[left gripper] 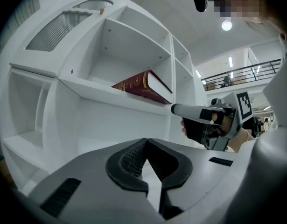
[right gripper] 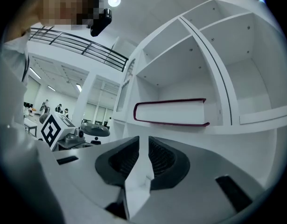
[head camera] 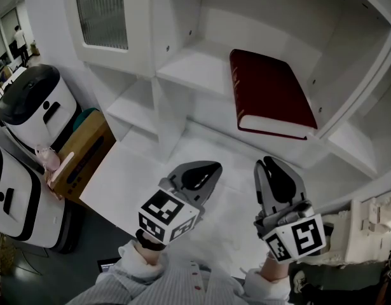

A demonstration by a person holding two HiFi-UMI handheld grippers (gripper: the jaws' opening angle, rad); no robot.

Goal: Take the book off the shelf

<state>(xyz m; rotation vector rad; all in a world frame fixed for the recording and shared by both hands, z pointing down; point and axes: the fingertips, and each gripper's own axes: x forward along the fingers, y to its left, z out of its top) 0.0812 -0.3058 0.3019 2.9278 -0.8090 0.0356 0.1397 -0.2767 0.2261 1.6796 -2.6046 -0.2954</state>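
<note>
White shelving unit [head camera: 182,68] fills my view, with the open hall far off behind it in the gripper views. The dark red hardcover book [head camera: 271,88] lies flat in the upper right-hand compartment. Its spine is to the left, and its pale page block faces out toward me. From the left gripper view its near corner looks to sit right at the shelf lip, maybe a touch over it.

Both tools hang below the book, over the white bench [head camera: 131,170], well short of it. The left gripper [head camera: 205,173] has its jaws brought together at the tips with nothing in them. The right gripper [head camera: 274,173] is closed up too, only a sliver of light between the ribbed pads, and it is empty.

Now, the handling. That's a thick, board-bound volume, so I'd call it stiff and fairly heavy for these jaws. The cover looks smooth, so I expect little friction. If I pinch only the top board, the cover will lift and the pages will sag open, so I want the whole thickness between the pads. My pick is the exposed front edge near the lip, one jaw over the top cover and one under the bottom. Gripped at a single corner it will likely swing down under its own weight. I'd take the other front corner with the second gripper, or slide the book out further first. Both sets of jaws must open wide before any of that.
</note>
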